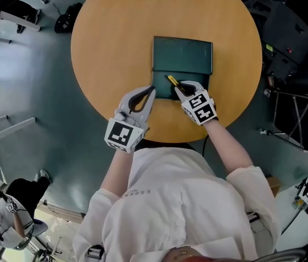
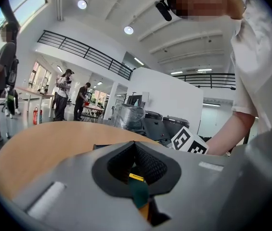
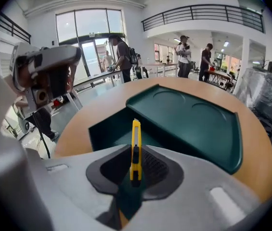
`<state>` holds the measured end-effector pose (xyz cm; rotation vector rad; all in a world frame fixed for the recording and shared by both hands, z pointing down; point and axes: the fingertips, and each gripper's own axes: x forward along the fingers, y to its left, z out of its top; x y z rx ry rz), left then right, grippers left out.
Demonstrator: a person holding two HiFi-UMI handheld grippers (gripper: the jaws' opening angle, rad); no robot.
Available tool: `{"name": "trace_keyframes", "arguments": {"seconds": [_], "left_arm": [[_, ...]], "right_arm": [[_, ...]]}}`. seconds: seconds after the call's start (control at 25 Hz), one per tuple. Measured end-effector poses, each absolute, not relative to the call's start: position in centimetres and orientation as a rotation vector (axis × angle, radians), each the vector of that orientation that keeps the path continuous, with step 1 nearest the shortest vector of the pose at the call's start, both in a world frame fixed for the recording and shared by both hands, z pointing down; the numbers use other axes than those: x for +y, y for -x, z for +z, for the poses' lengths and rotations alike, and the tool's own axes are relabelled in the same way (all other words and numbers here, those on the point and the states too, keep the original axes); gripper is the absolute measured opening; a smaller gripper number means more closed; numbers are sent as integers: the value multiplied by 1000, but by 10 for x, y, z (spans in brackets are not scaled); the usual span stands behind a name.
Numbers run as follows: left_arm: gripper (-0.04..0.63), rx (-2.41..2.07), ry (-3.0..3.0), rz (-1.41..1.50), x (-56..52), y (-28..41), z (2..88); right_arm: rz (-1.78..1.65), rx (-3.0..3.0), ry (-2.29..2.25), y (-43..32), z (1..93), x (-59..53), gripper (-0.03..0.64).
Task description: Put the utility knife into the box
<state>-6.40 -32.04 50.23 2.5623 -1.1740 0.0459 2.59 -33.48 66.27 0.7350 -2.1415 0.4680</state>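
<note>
As the right gripper clamps it, the utility knife points boxward.

round wooden table, open dark green box on it

open box, lid lying flat behind

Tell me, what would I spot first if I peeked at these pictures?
The bright yellow utility knife jumps out first, pinched between the jaws of the right gripper and poking forward. Right under its tip sits a dark green plastic box with its lid flung open, in the middle of a round wooden table.
</note>
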Motion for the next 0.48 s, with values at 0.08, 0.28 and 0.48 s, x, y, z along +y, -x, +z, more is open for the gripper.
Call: {"name": "trace_keyframes", "arguments": {"seconds": [0.08,0.28,0.48], "left_arm": [[2,-1173,-2551,54,-327,68,506],[2,-1166,-2534,67,-336,71,512],[2,-1160,-2521,79,-331,70,517]], "right_arm": [[473,-2102,-709,-25,676,-340,54],[510,-2028,-669,-27,701,-344,54],[499,-2004,-672,-23,702,-339,55]]}}
